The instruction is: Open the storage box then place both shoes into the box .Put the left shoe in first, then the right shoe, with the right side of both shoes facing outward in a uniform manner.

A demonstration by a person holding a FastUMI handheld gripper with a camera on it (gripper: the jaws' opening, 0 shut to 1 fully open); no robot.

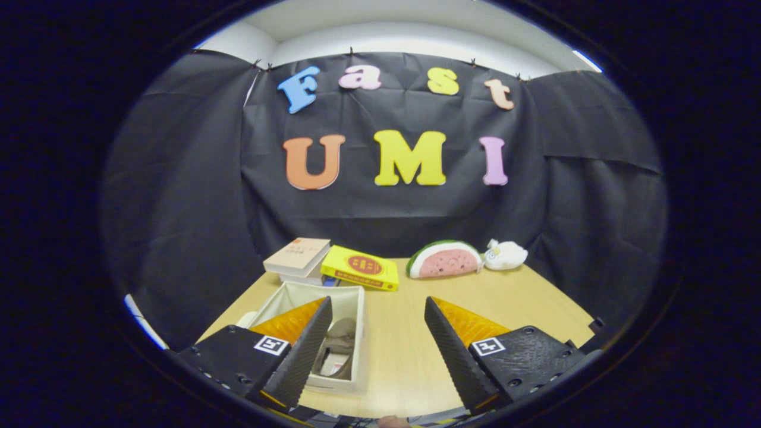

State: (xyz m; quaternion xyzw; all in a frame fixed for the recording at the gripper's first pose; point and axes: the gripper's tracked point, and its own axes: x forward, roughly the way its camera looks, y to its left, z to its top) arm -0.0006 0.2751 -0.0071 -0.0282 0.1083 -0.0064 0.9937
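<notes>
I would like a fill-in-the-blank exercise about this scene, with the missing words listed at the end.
1. The hand-held gripper holds nothing; its fingers are ____.
2. The storage box is open, and a ____ lies inside it.
3. On the table, the watermelon plush lies beside a ____ plush toy.
4. The yellow book lies ____ the box.

Missing words: open; shoe; white; beyond

A white storage box (346, 295) holds a grey-brown shoe (339, 345) on a pale wood table (523, 303), behind it a beige book (297, 254), a yellow book (360, 268) with a red round mark, a red-and-green watermelon plush (443, 260) and a white plush (505, 254).
</notes>
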